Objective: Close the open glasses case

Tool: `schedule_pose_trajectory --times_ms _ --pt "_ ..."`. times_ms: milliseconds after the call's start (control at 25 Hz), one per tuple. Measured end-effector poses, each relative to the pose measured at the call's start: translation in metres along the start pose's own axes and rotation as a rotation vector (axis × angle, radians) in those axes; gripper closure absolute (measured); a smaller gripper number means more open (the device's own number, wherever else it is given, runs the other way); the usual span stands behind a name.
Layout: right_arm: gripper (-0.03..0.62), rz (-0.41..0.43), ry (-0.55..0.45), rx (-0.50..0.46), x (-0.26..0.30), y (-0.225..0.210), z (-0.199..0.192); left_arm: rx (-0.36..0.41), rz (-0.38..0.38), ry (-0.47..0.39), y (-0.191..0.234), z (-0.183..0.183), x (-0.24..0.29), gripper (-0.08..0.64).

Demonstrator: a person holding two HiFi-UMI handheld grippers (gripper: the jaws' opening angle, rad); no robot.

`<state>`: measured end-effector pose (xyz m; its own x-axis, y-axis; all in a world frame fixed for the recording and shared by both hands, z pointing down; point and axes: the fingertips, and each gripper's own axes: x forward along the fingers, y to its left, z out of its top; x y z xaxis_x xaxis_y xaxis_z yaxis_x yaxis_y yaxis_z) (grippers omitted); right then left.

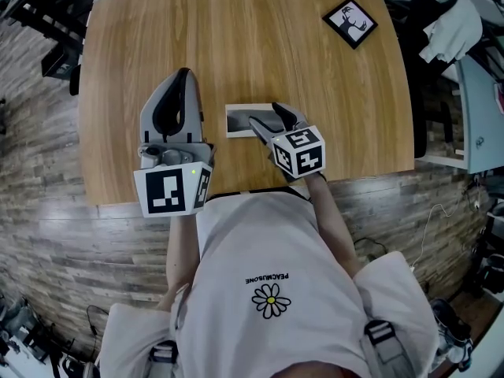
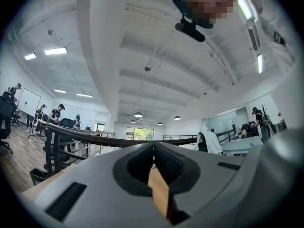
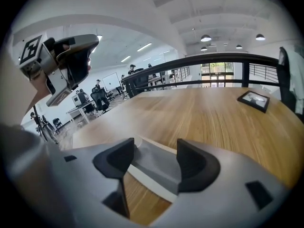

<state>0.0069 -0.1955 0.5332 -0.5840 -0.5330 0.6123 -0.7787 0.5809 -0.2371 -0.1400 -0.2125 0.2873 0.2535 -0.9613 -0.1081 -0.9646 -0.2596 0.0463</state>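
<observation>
The glasses case (image 1: pixel 240 121) is a flat box with a white rim and a grey lining. It lies open on the wooden table (image 1: pixel 236 46), near the front edge. My right gripper (image 1: pixel 266 118) is open and low over the case's right half, and the case (image 3: pixel 153 167) shows between its two black pads (image 3: pixel 197 163). The pads stand apart from the case's sides. My left gripper (image 1: pixel 184 75) is held up to the left of the case and tilts towards the ceiling. Its jaws (image 2: pixel 153 147) meet at the tip with nothing between them.
A small black-framed picture (image 1: pixel 350 22) lies at the table's far right corner (image 3: pixel 255 100). A black railing (image 3: pixel 199 63) runs behind the table. White cloth (image 1: pixel 453 26) hangs beyond the table's right edge. My raised left gripper (image 3: pixel 61 65) shows in the right gripper view.
</observation>
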Motion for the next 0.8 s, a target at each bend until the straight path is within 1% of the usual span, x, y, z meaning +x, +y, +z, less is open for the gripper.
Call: schedule_pose_trajectory --times_ms 280,560,800 --pt "0.318 0.012 0.025 -0.012 -0.009 0.011 -0.012 0.006 -0.011 0.017 -0.005 -0.006 0.002 0.543" --pt "0.318 0.032 0.038 0.042 -0.014 0.018 -0.025 0.009 -0.004 0.048 0.0 -0.017 0.002 0.543" --pt "0.318 0.031 0.048 0.044 -0.016 0.02 -0.03 0.005 -0.006 0.053 -0.001 -0.022 0.006 0.543"
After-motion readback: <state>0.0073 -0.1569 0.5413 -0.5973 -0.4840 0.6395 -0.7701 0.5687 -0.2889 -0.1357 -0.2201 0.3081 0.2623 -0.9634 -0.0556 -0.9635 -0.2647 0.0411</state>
